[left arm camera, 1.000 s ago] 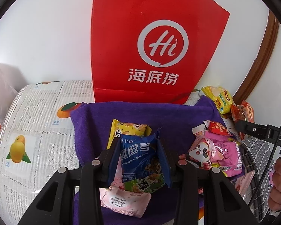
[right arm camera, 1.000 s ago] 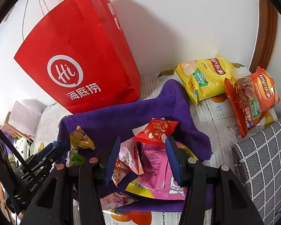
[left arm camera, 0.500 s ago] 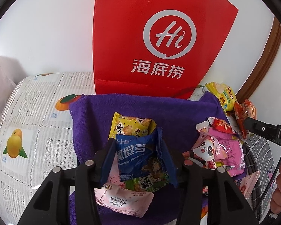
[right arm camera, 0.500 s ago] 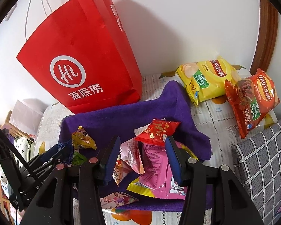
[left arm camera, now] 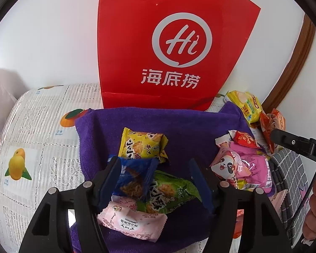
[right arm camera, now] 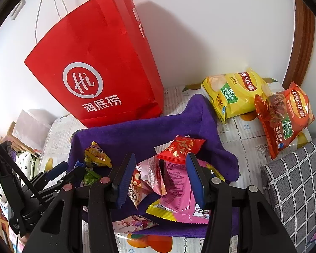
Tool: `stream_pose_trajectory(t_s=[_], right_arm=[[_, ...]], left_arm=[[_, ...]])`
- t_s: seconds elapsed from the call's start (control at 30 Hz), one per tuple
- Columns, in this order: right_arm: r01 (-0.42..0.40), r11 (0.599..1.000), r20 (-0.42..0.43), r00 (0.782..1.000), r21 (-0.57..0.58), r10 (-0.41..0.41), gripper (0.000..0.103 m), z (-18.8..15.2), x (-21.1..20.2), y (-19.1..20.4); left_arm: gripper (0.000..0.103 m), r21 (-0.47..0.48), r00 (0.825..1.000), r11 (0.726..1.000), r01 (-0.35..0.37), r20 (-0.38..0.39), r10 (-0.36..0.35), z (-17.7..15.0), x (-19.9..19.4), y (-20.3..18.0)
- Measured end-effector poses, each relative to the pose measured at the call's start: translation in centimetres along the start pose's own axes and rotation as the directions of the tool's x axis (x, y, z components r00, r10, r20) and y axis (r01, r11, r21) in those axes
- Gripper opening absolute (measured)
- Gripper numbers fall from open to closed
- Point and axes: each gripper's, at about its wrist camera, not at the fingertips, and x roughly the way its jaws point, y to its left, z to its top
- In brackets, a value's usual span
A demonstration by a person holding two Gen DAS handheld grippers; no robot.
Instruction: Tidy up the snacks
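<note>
Small snack packets lie on a purple towel point(left arm camera: 179, 124). My left gripper point(left arm camera: 155, 177) is open; a blue cookie packet point(left arm camera: 132, 179) rests against its left finger, over a green packet point(left arm camera: 170, 191) and a pink packet point(left arm camera: 132, 223). A yellow packet point(left arm camera: 141, 145) lies just beyond. My right gripper point(right arm camera: 160, 177) is open above a pile of pink packets point(right arm camera: 179, 185) and a red packet point(right arm camera: 181, 149), touching none. The left gripper also shows in the right wrist view point(right arm camera: 61, 172).
A red paper bag point(right arm camera: 99, 67) stands against the wall behind the towel point(right arm camera: 141, 130). A yellow chip bag point(right arm camera: 236, 92) and an orange chip bag point(right arm camera: 284, 113) lie at right. A grey checked cushion point(right arm camera: 295, 179) borders the right edge. The fruit-print tablecloth point(left arm camera: 31, 139) extends left.
My left gripper opened its jaws and released the blue cookie packet, which tipped left against the left finger, uncovering the green packet. The right gripper barely moved.
</note>
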Motion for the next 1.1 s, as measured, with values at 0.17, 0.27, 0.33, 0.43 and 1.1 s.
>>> stream_pose_trajectory(t_s=[0.17, 0.27, 0.33, 0.43, 1.1], right_arm=[[-0.005, 1.000, 0.007, 1.000, -0.009, 0.005, 0.050, 0.0, -0.6, 0.4], [0.005, 1.000, 0.020, 1.000, -0.025, -0.004, 0.050, 0.0, -1.4, 0.7], [0.027, 0.999, 0.034, 0.999, -0.033, -0.026, 0.053, 0.0, -2.2, 1.0], [0.039, 0.998, 0.059, 0.998, -0.045, -0.036, 0.062, -0.6, -3.4, 1.4], [0.099, 0.992, 0.066, 0.993, -0.074, -0.094, 0.081, -13.3, -14.5, 3.4]], left_arm=[[0.066, 0.025, 1.000, 0.999, -0.022, -0.004, 0.022, 0.0, -0.5, -0.5], [0.066, 0.033, 0.999, 0.999, -0.028, -0.013, 0.029, 0.0, -1.1, -0.8], [0.066, 0.040, 0.999, 0.999, -0.036, -0.010, 0.036, -0.1, -1.8, -1.1], [0.066, 0.048, 0.999, 0.998, -0.046, -0.001, 0.046, -0.3, -3.1, -1.2], [0.087, 0.084, 0.997, 0.995, -0.050, 0.062, 0.045, -9.3, -17.0, -4.3]])
